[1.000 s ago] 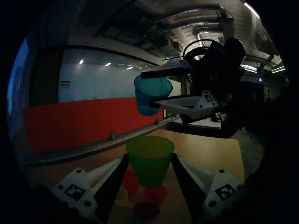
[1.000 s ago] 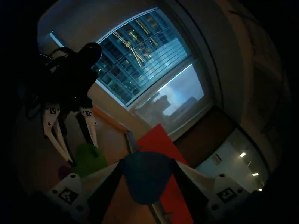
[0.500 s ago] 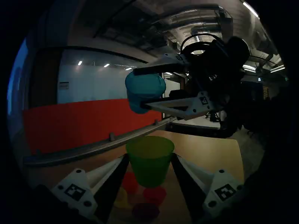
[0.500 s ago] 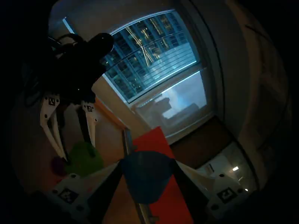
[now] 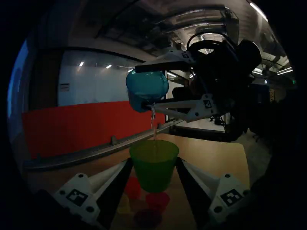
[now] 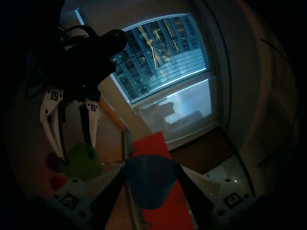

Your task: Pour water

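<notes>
While the right claw (image 6: 150,168) grips a tilted blue cup (image 5: 146,90), water (image 5: 153,119) streams into the green cup (image 5: 154,172) held in the left claw (image 5: 153,161) over the table (image 5: 215,153); red things (image 5: 159,199) beneath; right gripper view adds a window (image 6: 169,76).

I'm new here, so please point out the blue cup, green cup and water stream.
blue cup (image 5: 146,88), left gripper view, tilted side.
green cup (image 5: 154,170), left gripper view, front wall.
water stream (image 5: 152,119), left gripper view, mid-fall.

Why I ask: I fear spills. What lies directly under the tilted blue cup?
A thin water stream falls from the blue cup into the green cup directly below, gripped by the left claw. The green cup's wall hides how full it is.
</notes>
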Demonstrator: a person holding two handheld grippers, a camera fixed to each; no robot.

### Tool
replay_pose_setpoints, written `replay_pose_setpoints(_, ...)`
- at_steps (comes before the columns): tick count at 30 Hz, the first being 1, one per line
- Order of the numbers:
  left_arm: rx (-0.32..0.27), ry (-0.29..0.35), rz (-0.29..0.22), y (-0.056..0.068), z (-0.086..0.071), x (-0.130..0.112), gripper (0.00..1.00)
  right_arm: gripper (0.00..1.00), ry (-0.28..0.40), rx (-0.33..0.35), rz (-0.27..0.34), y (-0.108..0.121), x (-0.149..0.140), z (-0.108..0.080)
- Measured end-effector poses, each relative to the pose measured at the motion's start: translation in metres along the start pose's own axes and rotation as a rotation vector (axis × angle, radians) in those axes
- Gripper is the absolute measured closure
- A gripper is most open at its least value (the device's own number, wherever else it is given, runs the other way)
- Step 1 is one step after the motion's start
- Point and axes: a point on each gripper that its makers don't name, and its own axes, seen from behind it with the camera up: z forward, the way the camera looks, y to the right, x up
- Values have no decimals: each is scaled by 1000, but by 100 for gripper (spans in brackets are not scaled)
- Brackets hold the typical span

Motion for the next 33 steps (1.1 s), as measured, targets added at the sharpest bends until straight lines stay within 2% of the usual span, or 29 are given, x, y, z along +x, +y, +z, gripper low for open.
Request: replay_pose_setpoints(33, -13, 0, -4, 4, 1, 1, 18, 7, 10, -39, -142, 18, 7, 0)
